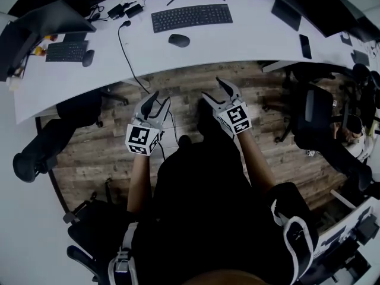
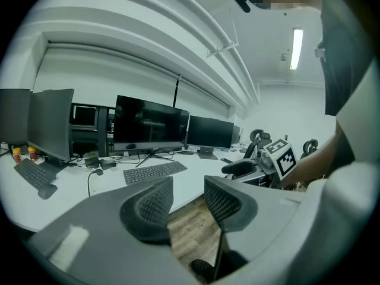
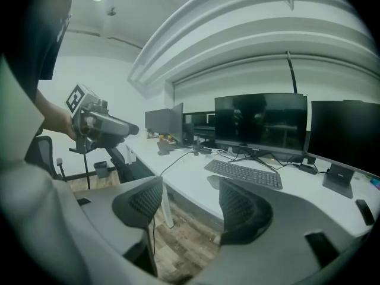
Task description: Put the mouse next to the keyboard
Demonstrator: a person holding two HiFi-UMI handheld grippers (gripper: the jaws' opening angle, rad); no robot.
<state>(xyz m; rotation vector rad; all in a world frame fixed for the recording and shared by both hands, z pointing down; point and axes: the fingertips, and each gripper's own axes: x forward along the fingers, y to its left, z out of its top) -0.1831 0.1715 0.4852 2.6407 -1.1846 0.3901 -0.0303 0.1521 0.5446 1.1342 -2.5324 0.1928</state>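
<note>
the mouse [image 1: 179, 40] is a small black oval with a low rounded back. it looks matte against the white desk [image 1: 249, 43], and no cord of its own can be made out. it lies on the desk on the person's side of the black keyboard [image 1: 191, 16], below the left half of that keyboard in the head view. a strip of bare desk shows between the two, so they are near but not touching.

both grippers hang over the wood floor [image 1: 196, 79], short of the desk's front edge and well apart from the mouse. in the head view the mouse sits ahead of them, roughly in line with the space between the left gripper [image 1: 160, 100] and the right gripper [image 1: 212, 89].

in the right gripper view the right gripper [image 3: 187, 192] has its jaws spread, with only floor and the desk edge showing between them. the mouse [image 3: 214, 181] shows there as a dark rounded sliver right at the inner edge of the right-hand pad, far beyond it and just before the keyboard [image 3: 243, 173].

in the left gripper view the left gripper [image 2: 189, 189] is likewise released, with bare floor in the gap. the keyboard [image 2: 154, 171] shows above the jaws, and the mouse cannot be picked out there.
</note>
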